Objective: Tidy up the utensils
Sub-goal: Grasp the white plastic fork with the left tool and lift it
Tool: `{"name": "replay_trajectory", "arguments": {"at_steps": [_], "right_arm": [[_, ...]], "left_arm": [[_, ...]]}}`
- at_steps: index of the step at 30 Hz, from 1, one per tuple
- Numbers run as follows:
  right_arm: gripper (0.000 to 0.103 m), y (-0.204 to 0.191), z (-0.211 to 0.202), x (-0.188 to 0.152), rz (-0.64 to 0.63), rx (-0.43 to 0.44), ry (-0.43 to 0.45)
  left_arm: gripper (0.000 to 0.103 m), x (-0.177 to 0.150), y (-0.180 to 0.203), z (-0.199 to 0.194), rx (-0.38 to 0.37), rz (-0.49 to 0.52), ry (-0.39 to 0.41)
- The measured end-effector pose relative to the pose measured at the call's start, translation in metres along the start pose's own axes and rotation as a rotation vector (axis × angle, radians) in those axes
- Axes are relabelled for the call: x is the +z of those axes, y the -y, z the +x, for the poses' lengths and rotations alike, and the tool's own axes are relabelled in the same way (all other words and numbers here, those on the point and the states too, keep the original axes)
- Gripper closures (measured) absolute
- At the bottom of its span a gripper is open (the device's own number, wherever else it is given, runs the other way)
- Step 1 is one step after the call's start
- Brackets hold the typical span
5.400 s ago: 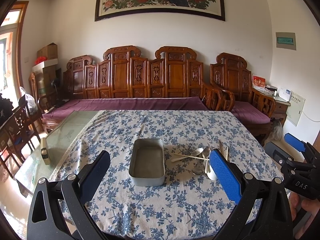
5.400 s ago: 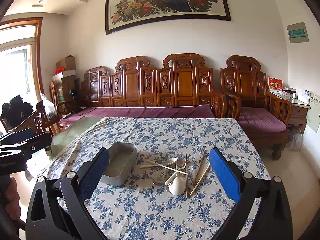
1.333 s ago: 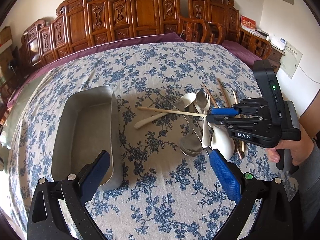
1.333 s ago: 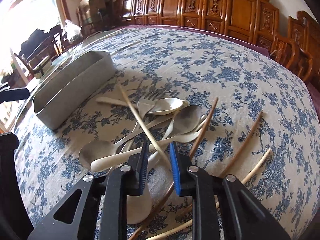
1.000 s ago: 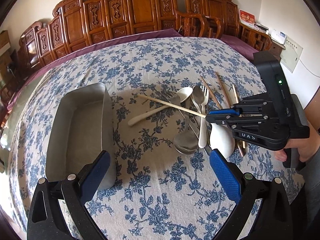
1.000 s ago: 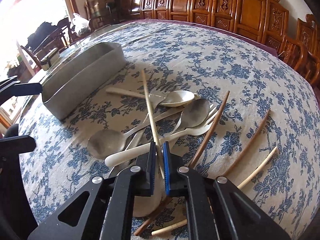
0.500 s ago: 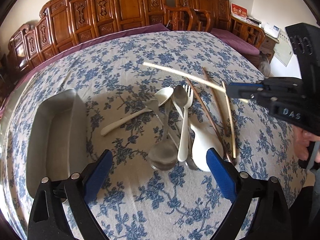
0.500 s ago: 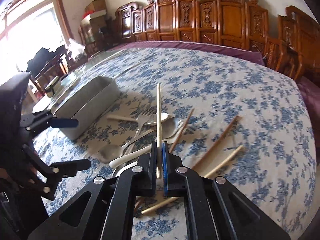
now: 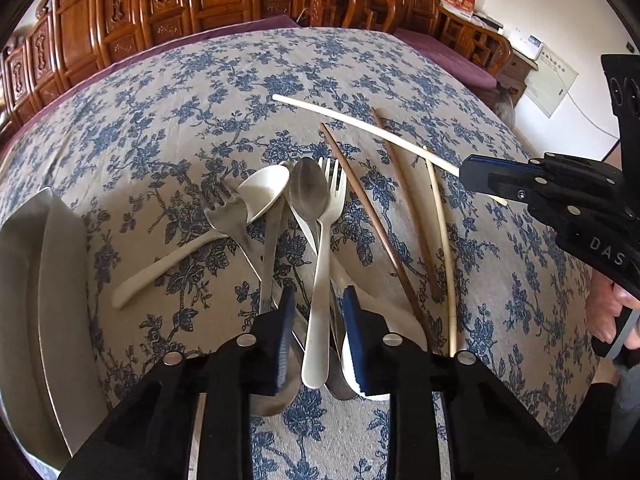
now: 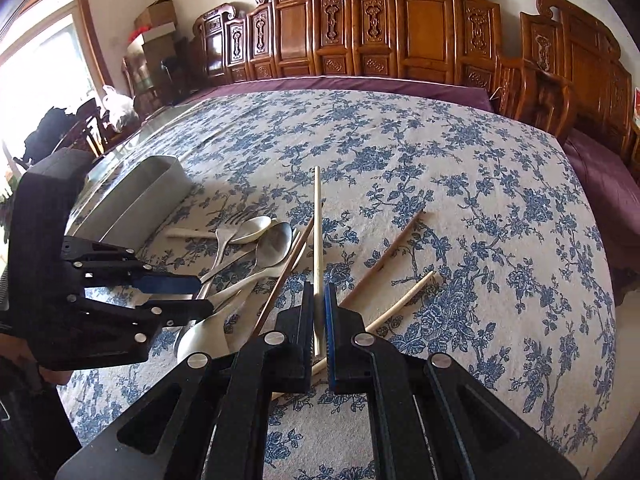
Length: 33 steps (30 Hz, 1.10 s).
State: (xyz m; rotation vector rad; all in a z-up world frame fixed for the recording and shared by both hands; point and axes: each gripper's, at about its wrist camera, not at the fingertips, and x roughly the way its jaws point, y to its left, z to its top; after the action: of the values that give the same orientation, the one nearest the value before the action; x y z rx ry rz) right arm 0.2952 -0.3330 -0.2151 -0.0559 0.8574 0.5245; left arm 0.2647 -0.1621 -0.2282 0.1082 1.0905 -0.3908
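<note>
Utensil pile (image 9: 304, 216): mid-tablecloth (image 9: 200, 92), open cloth toward 12 o'clock. Right gripper (image 10: 319, 300) clamps pale chopstick (image 10: 317, 232). Left gripper (image 9: 316, 312) jaws apart astride white fork (image 9: 322, 264). Metal tin (image 9: 36, 300) cropped at 9 o'clock.

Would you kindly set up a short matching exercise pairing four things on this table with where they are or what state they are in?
Things:
1. pale chopstick
2. white fork
3. metal tray
4. two dark chopsticks

States:
A. lying on the cloth right of the fork
B. lifted, clamped in the right tongs
C. handle between the open left tongs
D. at the table's left edge, nothing seen in it

Pairs: 1-B, 2-C, 3-D, 4-A
</note>
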Motion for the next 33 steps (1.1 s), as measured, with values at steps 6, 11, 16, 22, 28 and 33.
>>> {"name": "replay_trajectory", "arguments": {"at_steps": [6, 11, 16, 22, 28, 33], "right_arm": [[0.097, 0.004, 0.001, 0.000, 0.015, -0.008, 0.001], [0.097, 0.004, 0.000, 0.000, 0.018, -0.013, -0.001], [0.097, 0.003, 0.000, 0.000, 0.016, -0.013, -0.004], [0.097, -0.001, 0.000, 0.002, 0.015, -0.016, -0.004], [0.097, -0.004, 0.000, 0.002, 0.017, -0.023, -0.008], [0.097, -0.004, 0.001, 0.001, 0.021, -0.028, -0.011]], "left_arm": [[0.084, 0.004, 0.000, 0.011, 0.021, 0.026, -0.023], [0.094, 0.007, 0.004, 0.014, 0.021, 0.053, -0.044], [0.094, 0.007, 0.010, 0.011, 0.050, 0.078, -0.044], [0.095, 0.009, 0.011, -0.010, 0.045, 0.070, -0.004], [0.095, 0.009, 0.008, -0.032, 0.044, 0.058, 0.031], [0.095, 0.014, 0.005, -0.047, 0.044, 0.047, 0.062]]}}
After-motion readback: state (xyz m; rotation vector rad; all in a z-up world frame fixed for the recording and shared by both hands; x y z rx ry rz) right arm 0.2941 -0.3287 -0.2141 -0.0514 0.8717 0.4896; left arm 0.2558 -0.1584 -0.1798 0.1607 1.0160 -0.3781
